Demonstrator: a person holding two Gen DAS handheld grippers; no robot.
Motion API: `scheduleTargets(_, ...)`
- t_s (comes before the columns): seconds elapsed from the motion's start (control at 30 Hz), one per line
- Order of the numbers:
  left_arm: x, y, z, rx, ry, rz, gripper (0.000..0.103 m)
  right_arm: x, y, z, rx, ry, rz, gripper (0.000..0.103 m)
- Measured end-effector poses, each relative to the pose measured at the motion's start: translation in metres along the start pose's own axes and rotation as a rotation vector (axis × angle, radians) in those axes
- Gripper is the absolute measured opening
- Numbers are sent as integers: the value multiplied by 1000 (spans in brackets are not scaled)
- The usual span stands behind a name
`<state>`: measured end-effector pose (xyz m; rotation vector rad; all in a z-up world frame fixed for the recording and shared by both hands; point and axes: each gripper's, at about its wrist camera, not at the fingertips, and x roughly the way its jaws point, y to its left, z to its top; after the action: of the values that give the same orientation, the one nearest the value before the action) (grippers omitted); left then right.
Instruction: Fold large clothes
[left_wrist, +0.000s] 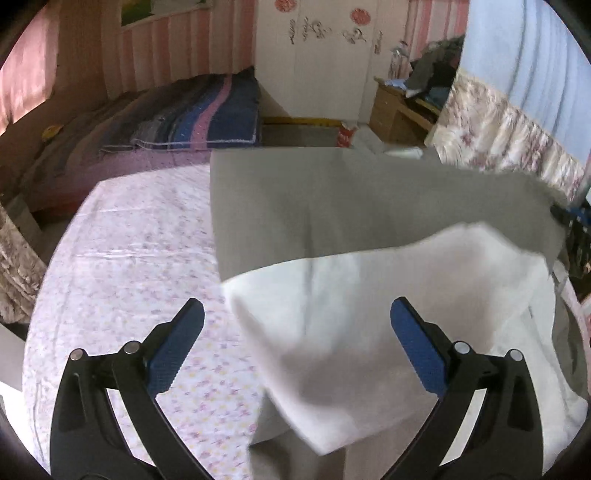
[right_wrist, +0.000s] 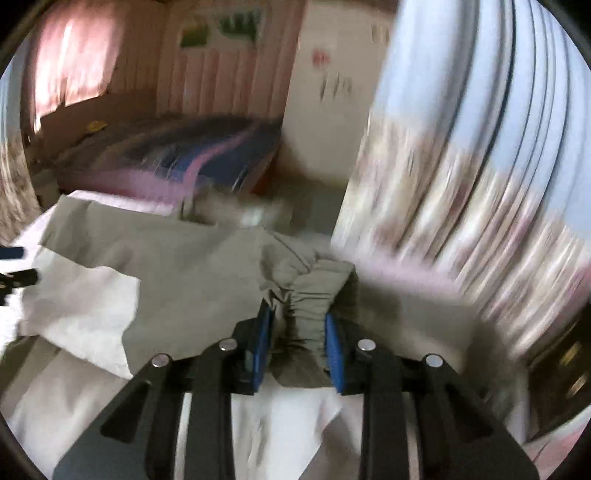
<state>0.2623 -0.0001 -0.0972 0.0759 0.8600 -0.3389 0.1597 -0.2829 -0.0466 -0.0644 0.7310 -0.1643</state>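
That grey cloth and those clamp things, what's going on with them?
A person is folding a large grey garment on a bed with a floral sheet, holding a two-finger gripper in each hand. The right gripper is shut on a bunched, gathered edge of the garment. The left gripper is open and holds nothing, poised over the white lining that shows where the cloth is turned over. The right view is blurred. The fold is not finished.
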Motion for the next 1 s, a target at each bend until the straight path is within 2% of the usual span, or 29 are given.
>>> scheduleTargets(0.07,19,-7,0,19,42,21,99,15,-8,-17,5,71,9,28)
scheduleTargets(0.13,44,-11,0,57,108,83,84,23,-14,-26,23,106,20,28)
scheduleTargets(0.2,58,-5,-2,62,140,118,83,33,-23,-29,58,137,38,31)
scheduleTargets(0.37,67,11,2,29,156,102,85,72,-26,-40,68,214,11,35)
scheduleTargets(0.43,62,9,3,42,146,121,84,69,-24,-40,53,200,18,36)
scheduleTargets(0.47,56,6,2,55,134,137,84,56,-24,-39,57,183,49,38)
scheduleTargets(0.53,35,-1,3,78,91,137,97,29,-31,-33,93,127,109,41)
scheduleTargets(0.6,10,-5,4,82,30,134,100,-10,-48,-25,127,43,126,52)
scheduleTargets(0.7,-21,-10,10,79,-31,127,100,-60,-81,-19,143,-59,38,65)
scheduleTargets(0.77,-34,-13,11,71,-48,134,100,-81,-106,-22,153,-81,-47,65)
scheduleTargets(0.87,-46,-18,12,64,-59,112,100,-91,-143,-35,194,-60,-132,65)
scheduleTargets(1.0,-52,-32,7,77,-76,101,100,-68,-167,-64,232,35,-147,65)
